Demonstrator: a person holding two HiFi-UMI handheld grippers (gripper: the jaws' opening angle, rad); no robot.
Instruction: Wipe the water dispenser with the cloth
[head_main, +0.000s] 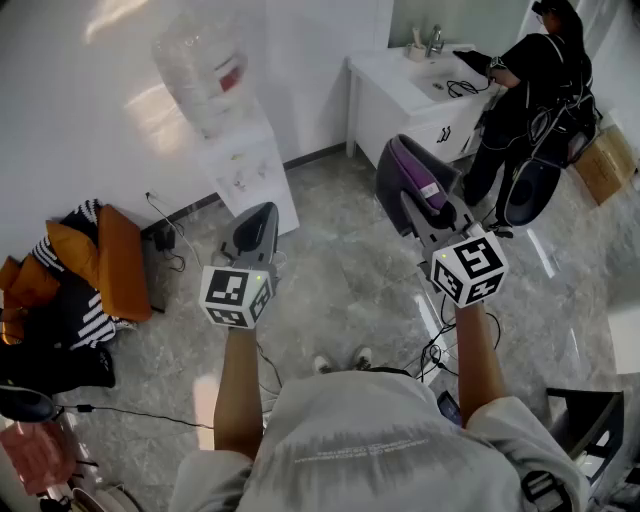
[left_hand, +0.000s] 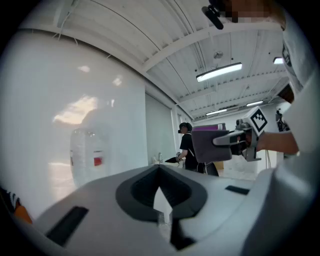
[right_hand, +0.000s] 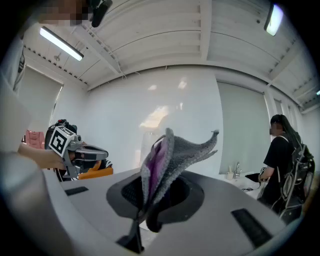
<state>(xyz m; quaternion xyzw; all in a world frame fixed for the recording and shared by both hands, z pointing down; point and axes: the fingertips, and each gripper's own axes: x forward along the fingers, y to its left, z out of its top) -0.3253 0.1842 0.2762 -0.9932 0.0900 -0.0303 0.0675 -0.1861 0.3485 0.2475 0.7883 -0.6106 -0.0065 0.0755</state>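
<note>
1. While the person stands on the grey stone floor (head_main: 340, 285) with both arms out in front, the right claw (head_main: 412, 200) is clenched on the cloth (head_main: 408, 168).
2. Seen in the right gripper view, the cloth (right_hand: 176, 154) is grey outside with a purple inner face, pinched at its lower end between the jaws of the right claw (right_hand: 146, 210) and standing up in a fold above them.
3. Its jaws drawn together at the tips, the left claw (head_main: 262, 212) grasps nothing; the left gripper view shows only a slim gap of light behind the tip of the left claw (left_hand: 160, 169).
4. Against the white wall ahead stands the water dispenser (head_main: 252, 178), a white cabinet with a clear bottle (head_main: 203, 68) upside down on top.
5. Both claws hang in the air short of the dispenser; the cloth is well apart from it, to its right.
6. Farther right, another person (head_main: 535, 90) in dark clothes stands at a white table (head_main: 392, 85) with a sink.
7. Orange and striped bags (head_main: 112, 255) lie on the floor to the left.
</note>
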